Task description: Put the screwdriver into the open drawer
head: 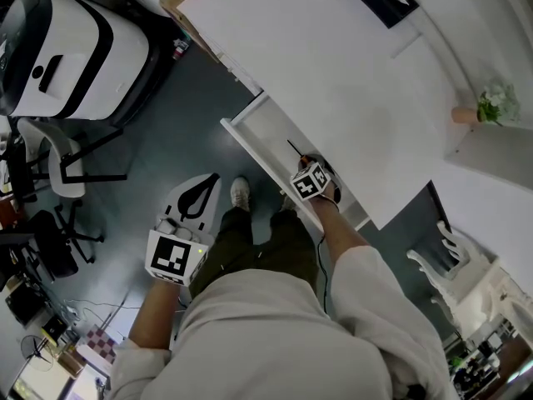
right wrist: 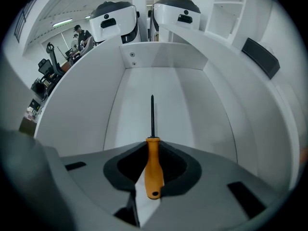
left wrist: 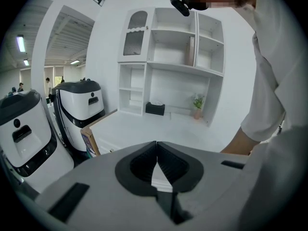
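Now the right tool grips the screwdriver at the drawer; lower it flat, then release. Left tool closed, empty.

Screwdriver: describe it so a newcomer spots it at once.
Find the white desk, then the open drawer at its edge. There the right gripper's jaws clamp the screwdriver: orange handle, thin black shaft, the only colour against the white drawer.

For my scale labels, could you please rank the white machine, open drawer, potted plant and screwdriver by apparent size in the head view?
1. white machine
2. open drawer
3. potted plant
4. screwdriver, only its shaft showing past the right gripper
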Demonstrator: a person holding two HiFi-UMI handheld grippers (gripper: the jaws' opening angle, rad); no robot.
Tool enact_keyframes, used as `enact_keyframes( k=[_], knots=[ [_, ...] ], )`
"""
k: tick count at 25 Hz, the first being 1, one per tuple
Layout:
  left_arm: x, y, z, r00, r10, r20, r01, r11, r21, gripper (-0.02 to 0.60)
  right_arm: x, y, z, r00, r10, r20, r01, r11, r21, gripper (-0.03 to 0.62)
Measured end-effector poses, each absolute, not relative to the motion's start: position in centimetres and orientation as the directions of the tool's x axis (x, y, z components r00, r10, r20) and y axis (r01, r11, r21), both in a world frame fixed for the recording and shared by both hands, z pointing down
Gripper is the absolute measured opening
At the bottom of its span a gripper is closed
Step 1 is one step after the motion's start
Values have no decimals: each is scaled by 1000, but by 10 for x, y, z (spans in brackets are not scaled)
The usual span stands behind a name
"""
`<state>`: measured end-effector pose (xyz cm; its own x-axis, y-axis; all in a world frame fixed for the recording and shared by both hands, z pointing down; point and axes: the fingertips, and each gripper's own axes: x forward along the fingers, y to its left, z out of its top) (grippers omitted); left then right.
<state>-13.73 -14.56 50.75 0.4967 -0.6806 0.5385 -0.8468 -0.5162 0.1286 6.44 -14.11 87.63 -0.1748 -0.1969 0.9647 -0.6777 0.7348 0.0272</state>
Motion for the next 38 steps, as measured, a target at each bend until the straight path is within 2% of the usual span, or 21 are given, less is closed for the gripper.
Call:
enact_keyframes(
  k=[25, 38],
  knots=[
    [-148, -143, 511, 497, -675, 545, -845, -518, 129, 5, 56, -144, 871, -196, -198, 960, -671, 741, 16, 99],
    [-137, -149, 492, 547, -686, 480, -816, -566, 119, 5, 54, -142, 832, -209, -247, 946, -705, 709, 29, 94]
  ],
)
